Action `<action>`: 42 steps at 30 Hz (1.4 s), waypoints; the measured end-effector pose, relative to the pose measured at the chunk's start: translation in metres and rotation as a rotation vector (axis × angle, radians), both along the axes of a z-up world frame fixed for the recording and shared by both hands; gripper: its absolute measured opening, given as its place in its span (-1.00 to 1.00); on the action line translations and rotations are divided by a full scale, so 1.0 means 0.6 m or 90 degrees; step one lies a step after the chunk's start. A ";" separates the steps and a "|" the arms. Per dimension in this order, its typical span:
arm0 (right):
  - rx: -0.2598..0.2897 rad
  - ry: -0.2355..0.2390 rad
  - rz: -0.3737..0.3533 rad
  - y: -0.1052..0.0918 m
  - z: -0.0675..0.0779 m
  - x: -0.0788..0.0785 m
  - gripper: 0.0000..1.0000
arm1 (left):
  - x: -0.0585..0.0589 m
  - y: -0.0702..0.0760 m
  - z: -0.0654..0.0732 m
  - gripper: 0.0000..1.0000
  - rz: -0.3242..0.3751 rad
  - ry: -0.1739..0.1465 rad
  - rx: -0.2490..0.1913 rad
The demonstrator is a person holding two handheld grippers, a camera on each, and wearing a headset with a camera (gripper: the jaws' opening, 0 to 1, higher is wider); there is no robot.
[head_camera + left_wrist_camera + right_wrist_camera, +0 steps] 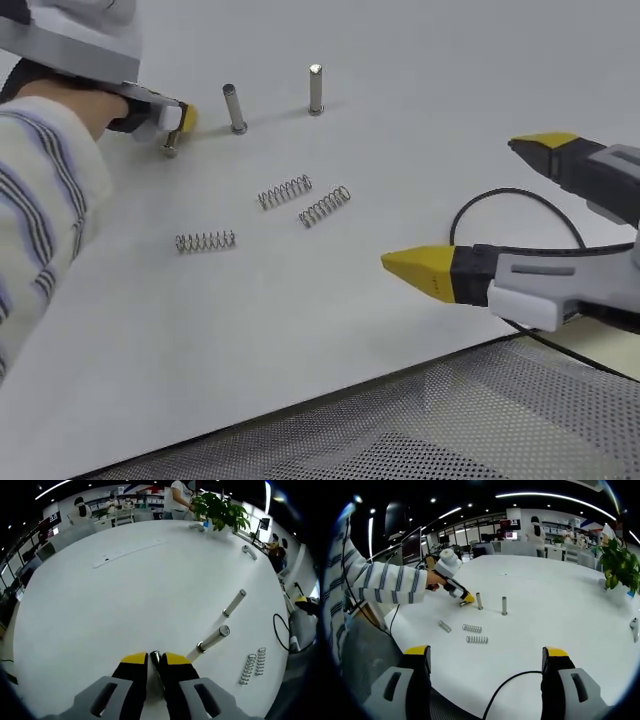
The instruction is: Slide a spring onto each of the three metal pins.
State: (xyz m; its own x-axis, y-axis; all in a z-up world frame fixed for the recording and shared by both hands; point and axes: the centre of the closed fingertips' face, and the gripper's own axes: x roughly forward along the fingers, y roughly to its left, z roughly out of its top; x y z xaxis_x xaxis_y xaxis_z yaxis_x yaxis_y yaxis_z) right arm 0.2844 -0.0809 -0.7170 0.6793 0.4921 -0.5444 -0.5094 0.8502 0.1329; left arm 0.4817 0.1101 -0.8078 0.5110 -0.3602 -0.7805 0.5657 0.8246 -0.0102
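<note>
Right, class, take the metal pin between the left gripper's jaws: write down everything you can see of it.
The pin is a small round rod of shiny grey metal with a flat round end. The left gripper has its yellow-tipped jaws shut on the pin's sides, hiding much of it. In the head view its lower end shows below the tips, at the white table; whether it stands fully upright is unclear. Nothing is threaded on it.

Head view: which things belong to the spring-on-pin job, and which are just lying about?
Job: left spring, middle spring, right spring, middle pin, right pin, gripped pin, left claw shut on it, right claw open.
Lying about: black cable, potted plant, perforated mat.
</note>
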 end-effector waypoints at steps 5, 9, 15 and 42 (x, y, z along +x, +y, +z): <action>0.003 0.004 0.005 0.002 -0.002 -0.002 0.79 | 0.001 0.002 0.001 -0.94 -0.001 -0.004 0.007; 0.005 0.004 0.007 0.002 -0.002 -0.001 0.79 | 0.001 0.000 0.003 -0.95 -0.003 -0.008 0.014; 0.005 0.000 0.004 -0.001 0.000 0.000 0.79 | -0.006 -0.005 0.007 -0.99 -0.003 -0.006 0.022; -0.016 -0.019 0.006 -0.020 0.011 0.006 0.81 | -0.012 0.016 0.047 -1.00 0.022 -0.038 -0.014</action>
